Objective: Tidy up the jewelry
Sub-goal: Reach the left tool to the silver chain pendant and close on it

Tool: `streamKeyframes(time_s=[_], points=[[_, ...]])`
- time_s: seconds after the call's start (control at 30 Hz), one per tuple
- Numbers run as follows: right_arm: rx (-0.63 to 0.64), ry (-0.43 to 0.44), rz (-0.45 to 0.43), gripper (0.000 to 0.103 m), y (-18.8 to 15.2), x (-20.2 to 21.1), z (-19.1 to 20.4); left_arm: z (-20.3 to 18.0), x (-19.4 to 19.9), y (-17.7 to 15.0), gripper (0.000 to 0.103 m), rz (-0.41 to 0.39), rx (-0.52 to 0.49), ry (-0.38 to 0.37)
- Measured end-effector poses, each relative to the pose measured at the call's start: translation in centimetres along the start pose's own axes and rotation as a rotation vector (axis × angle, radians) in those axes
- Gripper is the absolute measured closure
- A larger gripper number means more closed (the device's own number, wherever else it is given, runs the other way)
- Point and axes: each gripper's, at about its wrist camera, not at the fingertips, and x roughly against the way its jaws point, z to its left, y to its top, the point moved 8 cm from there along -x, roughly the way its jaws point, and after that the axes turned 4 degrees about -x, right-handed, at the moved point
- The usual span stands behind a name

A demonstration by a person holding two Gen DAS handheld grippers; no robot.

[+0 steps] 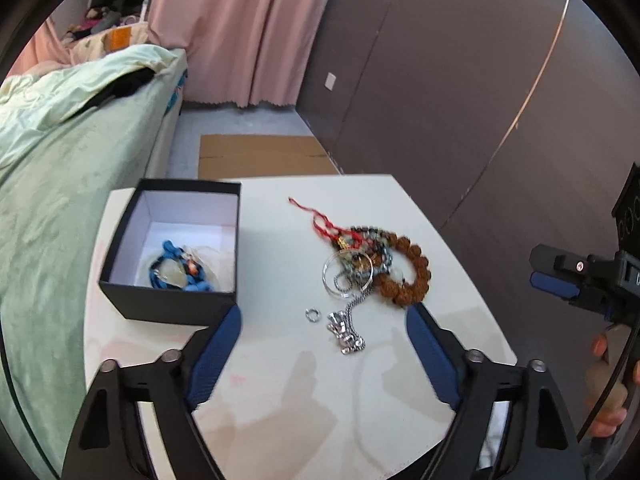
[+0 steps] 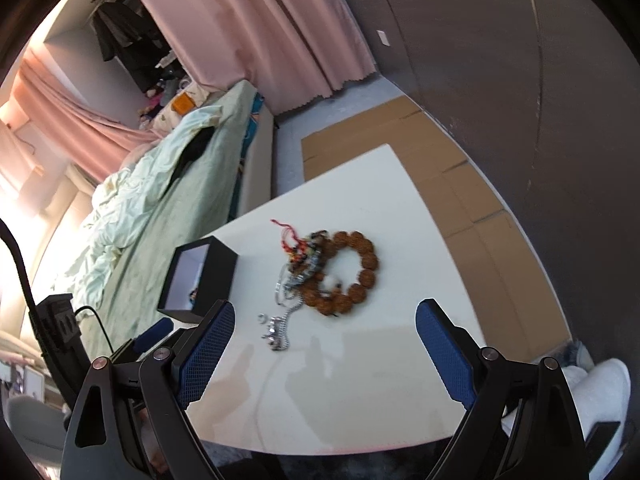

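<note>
Tangling is the risk: both grippers, left (image 1: 322, 320) and right (image 2: 324, 316), hover with jaws wide and empty, and the pile's (image 1: 366, 268) intertwined strands could drag neighbours off the surface (image 1: 440, 216) short of the box (image 1: 168, 312)

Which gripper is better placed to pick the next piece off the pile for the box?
Probably left. The left gripper is open right over the silver chain at the pile's near edge, beside the box. The right gripper sits farther back.
</note>
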Motion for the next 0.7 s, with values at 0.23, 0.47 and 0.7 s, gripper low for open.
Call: streamKeyframes(time_s=[0.23, 0.47, 0.7], points=[[-0.03, -0.019, 0.041, 0.011, -0.2, -0.3, -1.8, -1.4, -2.6, -1.5, 0.039, 0.078, -0.019, -0.014], [-0.069, -0.02, 0.048, 0.011, 0.0, -0.8, -2.7, -2.7, -5.6, -2.5, 0.046, 0.125, -0.038, -0.001], [-0.108, -0.052, 0.099, 0.022, 0.0, -3.1, -3.6, -2.7, -7.3, -3.1, 0.052, 0.148, -0.057, 0.04]])
